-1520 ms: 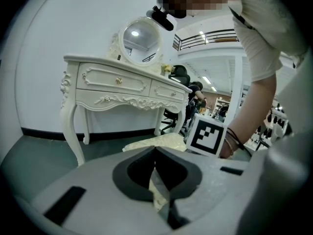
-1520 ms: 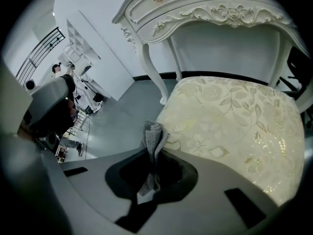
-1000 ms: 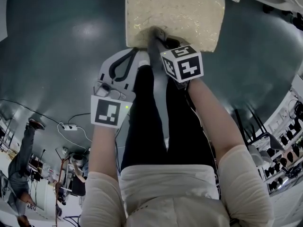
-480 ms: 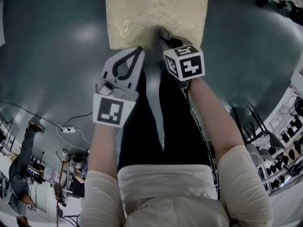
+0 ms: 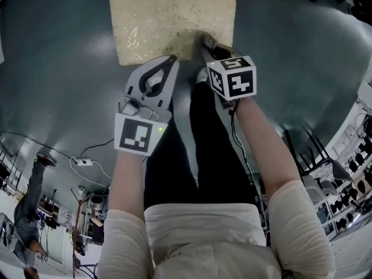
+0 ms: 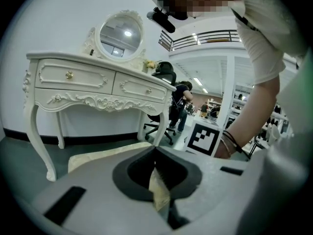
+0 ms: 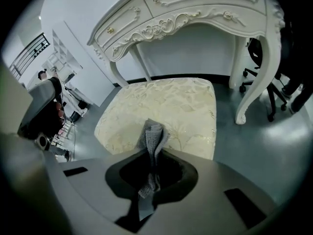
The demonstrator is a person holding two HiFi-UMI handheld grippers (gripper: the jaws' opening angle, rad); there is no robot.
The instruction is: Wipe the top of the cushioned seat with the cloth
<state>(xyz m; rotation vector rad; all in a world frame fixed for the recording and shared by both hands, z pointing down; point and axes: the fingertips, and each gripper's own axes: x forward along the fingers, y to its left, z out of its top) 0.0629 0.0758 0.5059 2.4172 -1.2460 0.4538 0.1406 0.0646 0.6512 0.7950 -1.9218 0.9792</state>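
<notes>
We're parked at the white dressing table (image 7: 205, 4)
Cream cushioned seat (image 5: 168, 16) sits in front of it; our left gripper (image 5: 172, 58) is closed on nothing at its near edge, right gripper (image 5: 203, 38) pinches the grey cloth (image 7: 152, 136) over that edge.

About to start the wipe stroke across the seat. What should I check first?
1. Cloth clamped in right gripper: ok.
2. Cloth pressed onto cushioned seat: cannot tell; it sits over the near edge.
3. Seat top free of objects: ok.
4. Left gripper out of the stroke path: ok; shut, at the seat's near edge.
5. Room beyond the seat before the dressing table legs: cannot tell.
</notes>
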